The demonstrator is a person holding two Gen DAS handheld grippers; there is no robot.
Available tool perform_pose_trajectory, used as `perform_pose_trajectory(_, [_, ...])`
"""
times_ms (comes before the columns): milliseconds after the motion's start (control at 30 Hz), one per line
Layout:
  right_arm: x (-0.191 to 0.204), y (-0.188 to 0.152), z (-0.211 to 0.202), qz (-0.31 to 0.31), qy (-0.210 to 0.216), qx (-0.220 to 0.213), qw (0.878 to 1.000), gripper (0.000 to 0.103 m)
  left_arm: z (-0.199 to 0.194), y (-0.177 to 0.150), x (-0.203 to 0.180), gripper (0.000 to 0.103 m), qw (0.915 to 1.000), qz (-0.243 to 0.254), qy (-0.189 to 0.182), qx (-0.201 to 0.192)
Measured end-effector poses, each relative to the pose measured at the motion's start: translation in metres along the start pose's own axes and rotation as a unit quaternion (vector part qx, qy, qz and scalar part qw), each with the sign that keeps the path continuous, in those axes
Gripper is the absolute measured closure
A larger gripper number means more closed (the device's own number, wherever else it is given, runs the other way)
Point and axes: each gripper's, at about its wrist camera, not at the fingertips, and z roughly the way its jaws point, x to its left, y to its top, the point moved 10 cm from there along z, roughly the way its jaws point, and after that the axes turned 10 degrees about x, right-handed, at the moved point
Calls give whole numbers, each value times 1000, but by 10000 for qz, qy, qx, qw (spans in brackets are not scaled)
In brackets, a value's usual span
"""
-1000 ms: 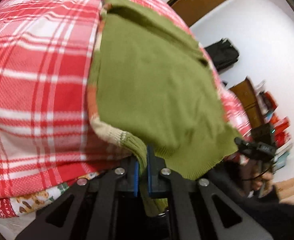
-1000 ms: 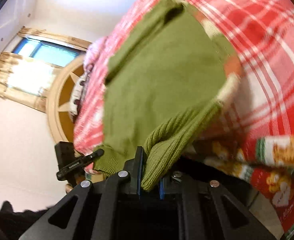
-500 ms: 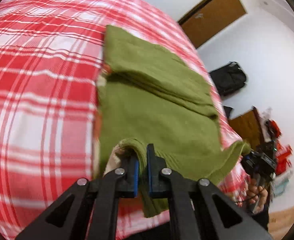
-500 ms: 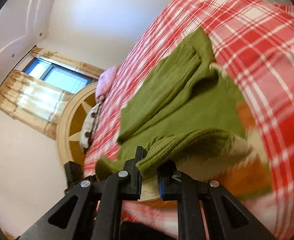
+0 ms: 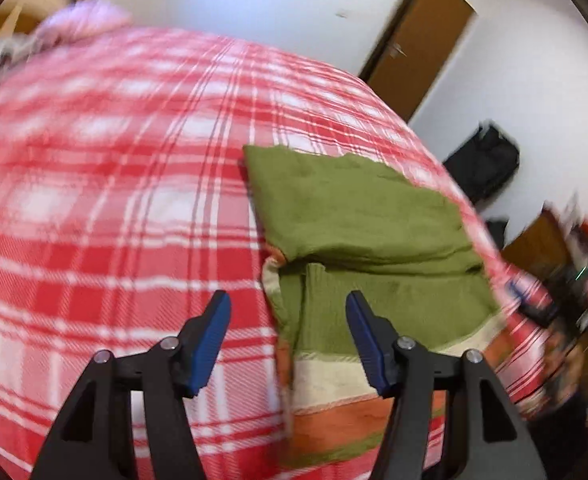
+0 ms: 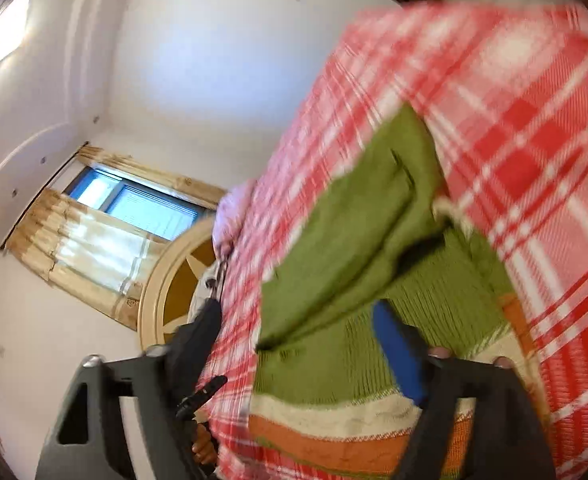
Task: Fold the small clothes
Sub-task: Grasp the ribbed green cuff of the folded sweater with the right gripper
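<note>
Garment: a green knitted sweater (image 5: 369,220) with cream and orange stripes lies folded on a red-and-white plaid bedspread (image 5: 114,200); its top layer is doubled back over the ribbed part, and the striped band lies nearest the cameras.
Left gripper: the left gripper (image 5: 288,336) has black arms and blue pads; its jaws have just been opening and now stand apart, released. The sweater's near left edge shows in the gap between them, with neither pad pressing on it.
Right gripper: the right gripper (image 6: 294,344) has likewise just been opening and holds nothing. Its right blue pad shows over the ribbed knit, while its left finger (image 6: 198,336) is a dark blur against the bed's edge.
Cut off: the sweater's striped end runs behind both grippers' arms, so its lower edge cannot be made out.
Blur: both views are smeared by motion; the far bedspread, a pink pillow (image 5: 82,20) and the shelves at the right edge of the left view are hard to read.
Partly seen: in the right view the other gripper's dark tip and some fingers (image 6: 202,446) of the person's hand peek out beside the bed's edge.
Background: a brown wooden door (image 5: 421,36), a black bag (image 5: 481,160) on the floor, a curtained window (image 6: 126,212).
</note>
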Motion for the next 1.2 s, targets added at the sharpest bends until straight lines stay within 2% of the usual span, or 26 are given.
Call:
perform_pose_trajectory(33, [6, -2, -4, -105, -21, 0, 9999, 23, 2, 0, -6, 41, 9996, 240, 141, -60])
perform_pose_trajectory(67, [9, -6, -8, -265, -226, 4, 9994, 23, 5, 1, -12, 41, 9988, 428, 212, -94])
perform_pose_trajectory(100, [10, -8, -12, -498, -632, -50, 9967, 23, 8, 1, -18, 38, 9976, 633, 252, -109])
perform_pose_trajectory(133, [11, -10, -19, -918, -1314, -169, 9869, 23, 13, 3, -25, 37, 9962, 819, 282, -108])
perform_pose_trajectory(200, [10, -15, -27, -1437, -2160, -234, 9655, 23, 27, 5, -39, 36, 9939, 1049, 328, -82])
perform_pose_trajectory(300, [1, -26, -27, -1964, -3067, -78, 9313, 23, 48, 9, -42, 36, 9938, 1019, 432, 44])
perform_pose_trajectory(333, [-5, -30, -23, -2040, -3237, 62, 9239, 23, 53, 10, -41, 36, 9945, 957, 425, 90])
perform_pose_trajectory(467, [-25, -37, -10, -2205, -3502, 299, 9099, 24, 65, 6, -45, 36, 9962, 826, 179, 217])
perform_pose_trajectory(567, [-32, -31, 9, -2336, -3613, 477, 9015, 42, 69, 1, -49, 36, 9936, 1032, 428, 191])
perform_pose_trajectory(733, [-54, -18, 36, -2449, -3853, 738, 8866, 42, 76, -3, -48, 36, 9955, 849, 226, 344])
perform_pose_trajectory(833, [-72, -14, 45, -2555, -4178, 863, 8676, 42, 76, -1, -47, 36, 9961, 814, 99, 321])
perform_pose_trajectory(933, [-73, -17, 46, -2654, -4172, 871, 8648, 42, 79, -2, -45, 36, 9964, 756, 13, 373])
perform_pose_trajectory(967, [-72, -18, 46, -2652, -4156, 891, 8655, 44, 80, -2, -43, 36, 9967, 722, -24, 380])
perform_pose_trajectory(1033, [-70, -23, 44, -2744, -4208, 921, 8597, 64, 79, -3, -42, 36, 9972, 636, -150, 351])
perform_pose_trajectory(1067, [-68, -25, 44, -2792, -4187, 964, 8587, 80, 79, -3, -42, 40, 9973, 618, -183, 362])
perform_pose_trajectory(1100, [-66, -28, 44, -2822, -4172, 993, 8582, 86, 77, -3, -42, 48, 9972, 612, -209, 367])
perform_pose_trajectory(1200, [-62, -32, 47, -3052, -4308, 1026, 8431, 87, 74, -5, -43, 66, 9968, 622, -297, 411])
